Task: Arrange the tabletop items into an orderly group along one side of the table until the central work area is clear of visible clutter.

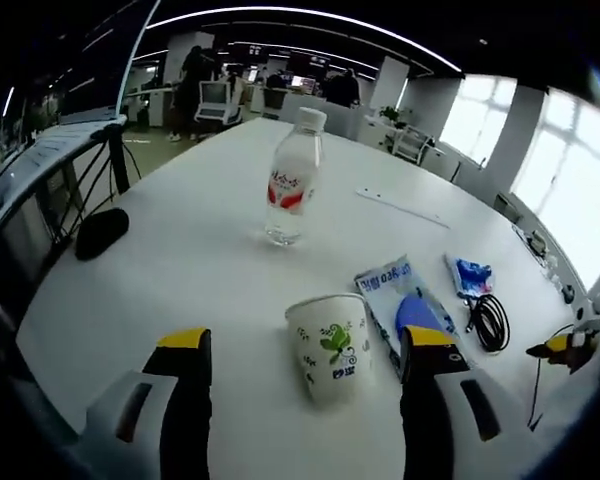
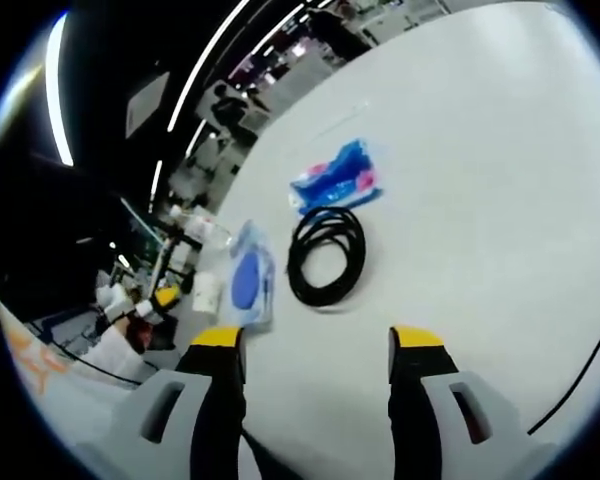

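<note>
A: Left gripper view?
B: Left gripper (image 1: 305, 345) spread, holding nothing; paper cup (image 1: 329, 358) between its jaws, water bottle (image 1: 292, 180) beyond, wipes packet (image 1: 405, 312) beside.

A: Right gripper view?
B: Right gripper (image 2: 318, 342) spread, holding nothing; cable coil (image 2: 326, 256) ahead, blue pouch (image 2: 336, 180), possibly tissues.

A: Step?
B: Likely cup pickup; next, close squarely.

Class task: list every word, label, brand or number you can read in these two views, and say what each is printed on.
Nothing reads clearly.
Bottle: red and white label, print too blurred.
Paper cup: green leaf design, dark marks beneath too small to read.
Pale blue packet: blue characters along its top edge, not legible.
Small blue packet: print blurred.
Coiled black cable: no text.
</note>
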The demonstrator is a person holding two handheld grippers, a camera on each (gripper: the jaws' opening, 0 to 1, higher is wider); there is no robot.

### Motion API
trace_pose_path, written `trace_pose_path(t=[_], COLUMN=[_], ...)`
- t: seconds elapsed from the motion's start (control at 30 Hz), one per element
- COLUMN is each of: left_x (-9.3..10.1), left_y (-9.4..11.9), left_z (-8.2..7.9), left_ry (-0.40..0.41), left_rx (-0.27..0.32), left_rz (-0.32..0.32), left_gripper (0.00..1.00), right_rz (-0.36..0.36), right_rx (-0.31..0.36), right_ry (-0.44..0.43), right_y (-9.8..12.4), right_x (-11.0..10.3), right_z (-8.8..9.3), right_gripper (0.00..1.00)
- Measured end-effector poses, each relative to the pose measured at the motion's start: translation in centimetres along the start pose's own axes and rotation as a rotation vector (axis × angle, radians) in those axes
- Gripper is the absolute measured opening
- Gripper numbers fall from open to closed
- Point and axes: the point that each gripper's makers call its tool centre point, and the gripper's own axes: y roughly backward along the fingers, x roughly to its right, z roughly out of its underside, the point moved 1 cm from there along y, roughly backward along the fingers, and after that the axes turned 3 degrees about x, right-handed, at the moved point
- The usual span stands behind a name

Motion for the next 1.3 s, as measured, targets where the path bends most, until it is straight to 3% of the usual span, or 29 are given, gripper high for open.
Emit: trace_pose_path(t=[0.33, 0.5, 0.57, 0.63, 0.7, 0.8, 1.03, 1.13, 1.3], left_x=[-0.3, 0.5, 0.7, 1.5, 2.6, 2.7, 2.6, 2.4, 1.8], left_y=[-0.2, -1.0, -1.4, -1.8, -2.2, -2.6, -3.4, -3.7, -3.9], left_z=[-0.3, 0.3, 1.7, 1.6, 1.9, 2.4, 2.8, 3.6, 5.2], left_ry=[0.027, 0.023, 0.0, -0.022, -0.004, -0.008, 0.032, -0.002, -0.091], left_rx=[-0.002, -0.04, -0.12, -0.11, -0.12, -0.147, -0.162, -0.2, -0.255], left_rz=[-0.004, 0.003, -0.02, -0.009, 0.026, 0.016, -0.002, -0.019, -0.054], left_gripper=[0.75, 0.72, 0.74, 0.74, 0.68, 0.6, 0.6, 0.57, 0.39], right_rz=[0.0, 0.003, 0.005, 0.004, 0.001, 0.0, 0.005, 0.008, -0.001], right_rx=[-0.01, -0.005, -0.006, -0.004, -0.004, -0.013, 0.001, 0.004, -0.013], right_ry=[0.003, -0.004, -0.003, 0.002, 0.008, 0.007, -0.013, -0.014, -0.017], right_y=[-0.1, 0.1, 0.1, 0.2, 0.2, 0.2, 0.4, 0.3, 0.1], right_x=[-0.1, 0.1, 0.0, -0.1, -0.3, -0.3, 0.4, 0.5, 0.4], right_z=[0.2, 0.3, 0.3, 0.2, 0.1, 0.5, 0.3, 0.1, 0.5], right_gripper=[0.55, 0.55, 0.55, 0.54, 0.54, 0.54, 0.54, 0.53, 0.53])
